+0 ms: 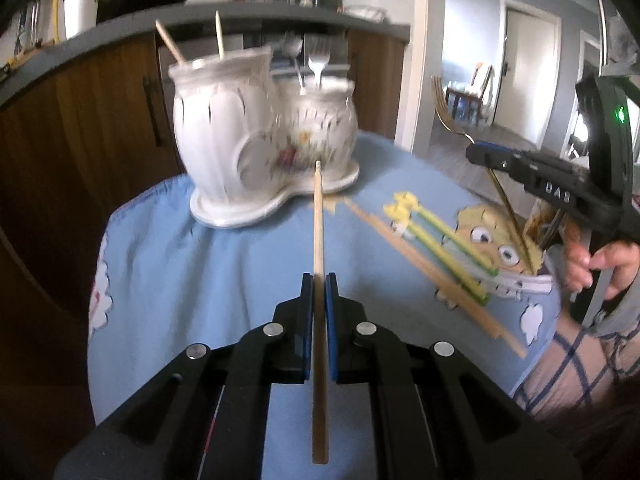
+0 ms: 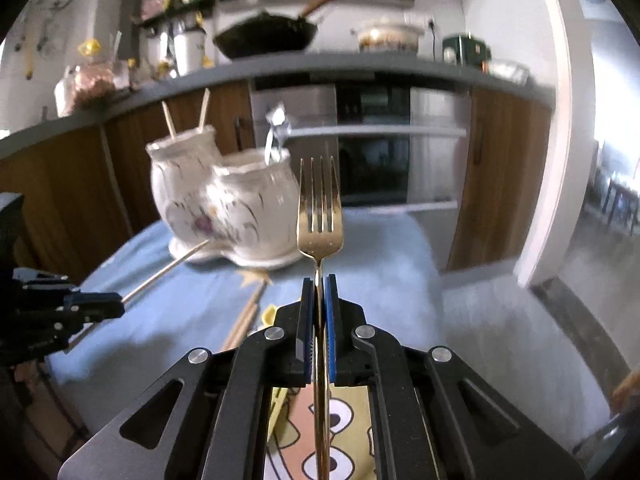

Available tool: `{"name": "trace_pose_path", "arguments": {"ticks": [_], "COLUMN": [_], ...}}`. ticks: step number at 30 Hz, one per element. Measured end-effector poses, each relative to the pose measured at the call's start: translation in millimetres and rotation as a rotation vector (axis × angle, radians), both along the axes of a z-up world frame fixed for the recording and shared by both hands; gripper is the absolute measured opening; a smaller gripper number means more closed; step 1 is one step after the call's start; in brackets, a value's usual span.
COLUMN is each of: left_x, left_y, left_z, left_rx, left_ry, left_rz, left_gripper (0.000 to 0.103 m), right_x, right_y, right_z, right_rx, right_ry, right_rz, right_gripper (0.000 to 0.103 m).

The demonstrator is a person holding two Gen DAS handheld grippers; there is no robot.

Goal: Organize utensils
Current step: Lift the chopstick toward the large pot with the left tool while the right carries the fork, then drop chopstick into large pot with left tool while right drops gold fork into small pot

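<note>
From the left wrist, our left tool [image 1: 319, 282] is clamped on a pale wooden chopstick [image 1: 318, 216] pointing at the white two-pot holder [image 1: 256, 136] on the blue-clothed worktop [image 1: 200, 264]. From the right wrist, our right tool [image 2: 319, 284] pinches a gold fork [image 2: 320, 216], tines up, just beside the holder.

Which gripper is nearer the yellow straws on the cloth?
Right. The right gripper hangs above the yellow straws holding a gold fork; the left gripper, clamping a chopstick, sits off to their left.
</note>
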State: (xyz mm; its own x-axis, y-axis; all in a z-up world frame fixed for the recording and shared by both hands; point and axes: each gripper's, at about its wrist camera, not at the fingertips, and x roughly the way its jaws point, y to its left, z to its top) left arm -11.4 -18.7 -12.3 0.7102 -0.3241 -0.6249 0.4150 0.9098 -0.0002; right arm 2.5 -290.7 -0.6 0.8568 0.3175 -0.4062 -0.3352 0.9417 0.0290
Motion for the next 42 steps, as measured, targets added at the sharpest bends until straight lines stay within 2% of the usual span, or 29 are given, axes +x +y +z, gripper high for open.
{"name": "trace_pose_path", "arguments": {"ticks": [7,11,17,24,30,36,39,42], "left_x": [-8.7,-11.8,-3.3,12.1,39.7,77.2,102.6,125.2], "left_y": [6.5,15.1,23.7,28.6,38.2,46.0,43.5,38.4], "left_z": [24.9,35.2,47.7,73.2,97.8,125.8,130.5,126.1], "left_rx": [-0.098,-0.142,-0.199,-0.235,-0.302,-0.416,-0.448,-0.448], "left_ry": [-0.140,-0.218,-0.272,-0.340,-0.386,-0.445,-0.445,-0.440], "left_rz": [-0.023,-0.004,0.009,0.012,0.035,0.031,0.017,0.043], "left_gripper": [0.006,0.006,0.006,0.006,0.006,0.006,0.006,0.006], "right_x": [-17.2,-21.0,-12.7,14.4,43.3,73.4,84.9,95.9], "right_y": [7.2,11.0,24.4,39.5,46.9,52.0,55.7,56.0], "right_z": [18.1,33.9,59.7,93.6,114.0,131.9,134.4,133.1], "right_rx": [-0.010,0.022,0.025,0.100,0.182,0.249,0.268,0.294], "right_ry": [-0.143,-0.217,-0.314,-0.335,-0.346,-0.340,-0.338,-0.332], "right_rz": [0.025,0.027,0.023,0.056,0.087,0.104,0.101,0.091], "right_gripper": [0.006,0.006,0.006,0.006,0.006,0.006,0.006,0.006]}}
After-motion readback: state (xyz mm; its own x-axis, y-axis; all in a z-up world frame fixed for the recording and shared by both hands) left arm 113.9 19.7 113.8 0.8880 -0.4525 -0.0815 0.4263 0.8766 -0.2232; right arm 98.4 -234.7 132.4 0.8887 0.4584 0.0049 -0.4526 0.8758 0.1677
